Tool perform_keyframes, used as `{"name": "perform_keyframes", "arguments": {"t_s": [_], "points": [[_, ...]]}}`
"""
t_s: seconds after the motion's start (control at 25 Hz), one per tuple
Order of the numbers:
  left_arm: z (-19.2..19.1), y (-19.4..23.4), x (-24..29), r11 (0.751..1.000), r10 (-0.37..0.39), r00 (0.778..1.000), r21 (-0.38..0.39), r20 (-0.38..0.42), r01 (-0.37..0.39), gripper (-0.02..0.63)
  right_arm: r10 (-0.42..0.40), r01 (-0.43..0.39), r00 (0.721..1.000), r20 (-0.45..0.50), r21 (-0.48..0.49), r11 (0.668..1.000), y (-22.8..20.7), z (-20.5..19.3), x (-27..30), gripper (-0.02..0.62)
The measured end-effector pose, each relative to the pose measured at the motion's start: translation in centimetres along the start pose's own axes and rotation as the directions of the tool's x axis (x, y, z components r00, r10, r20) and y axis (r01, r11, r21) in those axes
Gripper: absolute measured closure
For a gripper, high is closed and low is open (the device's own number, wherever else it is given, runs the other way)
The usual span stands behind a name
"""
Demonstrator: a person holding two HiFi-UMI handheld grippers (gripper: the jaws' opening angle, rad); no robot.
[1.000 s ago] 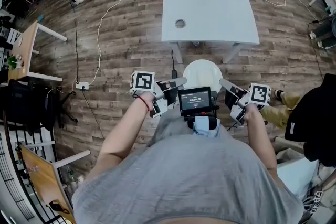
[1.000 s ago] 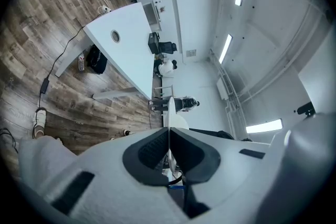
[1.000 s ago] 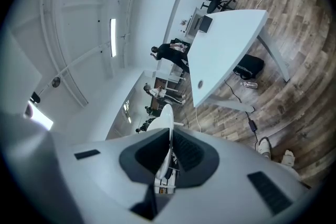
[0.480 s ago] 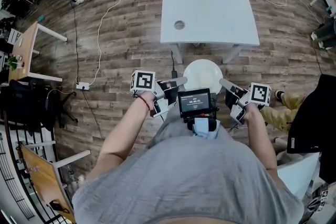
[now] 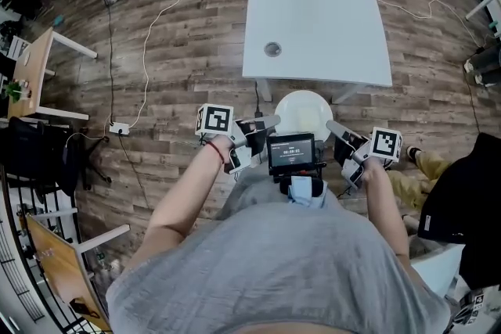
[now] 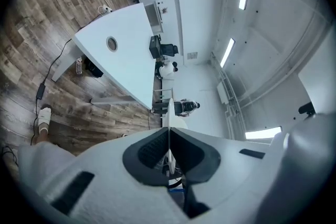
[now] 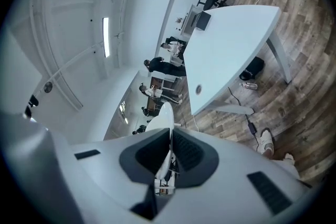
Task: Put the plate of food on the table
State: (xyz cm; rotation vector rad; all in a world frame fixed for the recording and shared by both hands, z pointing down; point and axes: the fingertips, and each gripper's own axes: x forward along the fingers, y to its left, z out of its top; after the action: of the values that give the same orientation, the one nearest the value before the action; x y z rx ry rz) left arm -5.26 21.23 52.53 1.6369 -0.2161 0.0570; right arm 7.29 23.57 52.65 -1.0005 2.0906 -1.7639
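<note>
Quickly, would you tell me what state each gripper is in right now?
Left gripper: shut on the plate, at its rim.
Right gripper: shut on the plate's opposite rim.

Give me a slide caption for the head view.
Left tongs and right tongs pinch a white plate, short of the white table.

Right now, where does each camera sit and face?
Head view: on the head, facing down at round white plate and white rectangular table; torso, arms show.
Left gripper view: on the left gripper, facing along fingers pinching the plate.
Right gripper view: likewise on the right gripper.
All share plate and table.
</note>
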Motion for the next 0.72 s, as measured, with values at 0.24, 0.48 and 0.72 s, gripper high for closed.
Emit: {"name": "perform_keyframes", "arguments": {"t_s": [0.24,0.48,0.72], "points": [[3.0,0.8,0.2,1.000,-0.008,1.000,0.008,-0.003,0.008,0.580,-0.028,0.028,1.000,0.010,-0.024,0.999,-0.6,2.3,2.0,0.555],[12.5,1.2,0.5,1.000,-0.007,1.000,-0.001,0.001,0.007,0.580,-0.050,0.050,0.999,-0.001,-0.033,0.998,-0.6,9.6,8.5,0.555],[17.2,1.5,1.6,1.000,0.022,1.000,0.006,0.019,-0.022,0.580,-0.075,0.074,0.997,-0.022,-0.038,0.997,-1.2,13.8,11.0,0.555]]}}
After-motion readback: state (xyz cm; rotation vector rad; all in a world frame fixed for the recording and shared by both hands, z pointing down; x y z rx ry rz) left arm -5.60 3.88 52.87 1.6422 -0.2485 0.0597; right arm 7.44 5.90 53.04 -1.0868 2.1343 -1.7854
